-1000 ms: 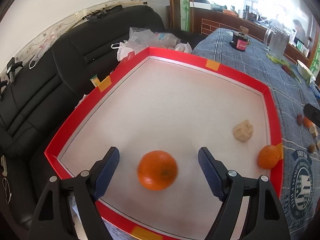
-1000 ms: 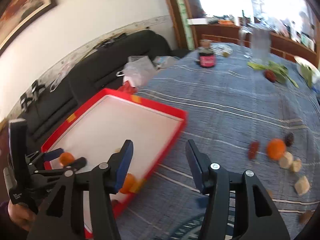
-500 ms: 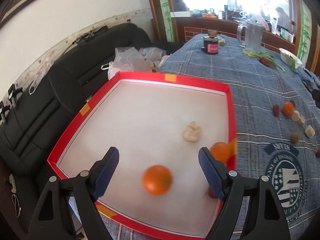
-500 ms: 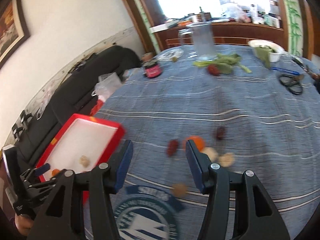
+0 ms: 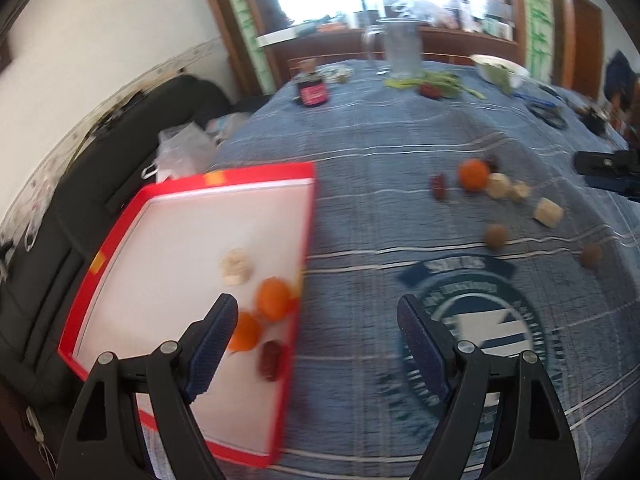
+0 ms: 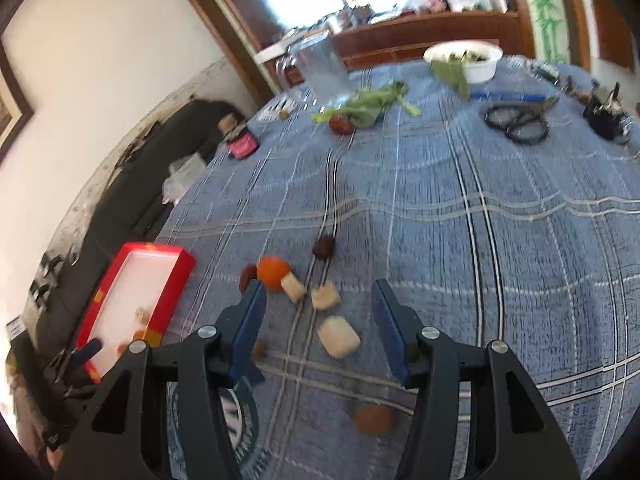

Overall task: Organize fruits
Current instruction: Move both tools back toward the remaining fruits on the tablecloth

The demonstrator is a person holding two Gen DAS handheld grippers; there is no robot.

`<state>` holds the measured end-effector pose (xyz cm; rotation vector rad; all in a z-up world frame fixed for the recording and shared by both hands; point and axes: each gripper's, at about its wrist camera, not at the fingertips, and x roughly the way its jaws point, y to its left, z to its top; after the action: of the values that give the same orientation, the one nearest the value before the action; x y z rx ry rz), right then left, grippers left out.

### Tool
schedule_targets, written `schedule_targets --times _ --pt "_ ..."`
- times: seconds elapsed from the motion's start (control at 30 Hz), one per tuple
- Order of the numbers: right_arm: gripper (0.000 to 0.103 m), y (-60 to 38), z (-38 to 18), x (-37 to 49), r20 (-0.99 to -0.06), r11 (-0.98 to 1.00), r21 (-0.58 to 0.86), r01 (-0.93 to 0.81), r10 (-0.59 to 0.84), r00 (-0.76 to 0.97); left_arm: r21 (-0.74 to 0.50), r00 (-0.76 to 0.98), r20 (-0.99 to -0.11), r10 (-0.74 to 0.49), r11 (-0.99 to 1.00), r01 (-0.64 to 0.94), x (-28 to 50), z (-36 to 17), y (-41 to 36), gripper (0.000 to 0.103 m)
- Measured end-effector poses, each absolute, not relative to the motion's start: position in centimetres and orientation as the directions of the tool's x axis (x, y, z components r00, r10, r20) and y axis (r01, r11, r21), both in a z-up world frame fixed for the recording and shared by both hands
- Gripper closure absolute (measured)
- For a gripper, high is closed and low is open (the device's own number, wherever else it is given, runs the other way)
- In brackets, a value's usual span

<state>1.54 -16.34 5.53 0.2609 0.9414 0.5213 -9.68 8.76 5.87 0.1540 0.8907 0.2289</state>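
Blue plaid cloth [image 5: 380, 152] covers the big table, with a black sofa [image 5: 100, 160] along its left edge. On that side we see the shallow red-rimmed white tray [image 5: 256, 172], already holding two round oranges [image 5: 272, 298], a pale lumpy fruit piece [image 5: 237, 267] and a dark red date [image 5: 270, 360] near its right rim. Our left gripper [image 5: 312, 340] hangs wide and empty over the tray's near right corner and the cloth beside it. We judge one delivery done and the next pick due.

To the right, loose on the cloth, lie a third orange [image 6: 273, 271], dark dates [image 6: 323, 246], pale cut cubes [image 6: 338, 336] and a brown round fruit [image 6: 374, 419]. Our right gripper [image 6: 318, 324] hovers above them, half open, nothing between its jaws, and the largest cube sits in the gap below. Next we should lower over one piece and close gently.

Only the right view shows the scissors [image 6: 516, 122] and white bowl [image 6: 464, 60] clearly; only the left view shows the tray's contents.
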Motion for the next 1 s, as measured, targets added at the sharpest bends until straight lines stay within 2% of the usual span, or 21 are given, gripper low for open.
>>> schedule_targets --times 0.3,0.63,0.83,1.0 --pt "0.053 -15.5 2.8 2.3 -0.725 0.8 0.501 -0.329 0.596 0.346 0.241 0.619 -0.759 0.202 0.97 -0.022 -8.4 5.0 4.4 0.021" --pt "0.053 -13.7 1.2 2.4 -0.789 0.86 0.388 -0.331 0.495 0.363 0.227 0.6 -0.779 0.182 0.974 0.0 -7.5 4.2 3.6 0.021" --pt "0.069 -12.3 0.7 2.3 -0.818 0.905 0.245 -0.346 0.385 0.427 0.203 0.592 -0.792 0.149 0.979 0.025 -6.7 3.9 3.1 0.021" --pt "0.071 -12.2 0.8 2.3 -0.812 0.913 0.23 -0.336 0.37 0.45 0.18 0.59 -0.798 0.122 0.983 0.04 -5.4 3.7 2.5 0.021"
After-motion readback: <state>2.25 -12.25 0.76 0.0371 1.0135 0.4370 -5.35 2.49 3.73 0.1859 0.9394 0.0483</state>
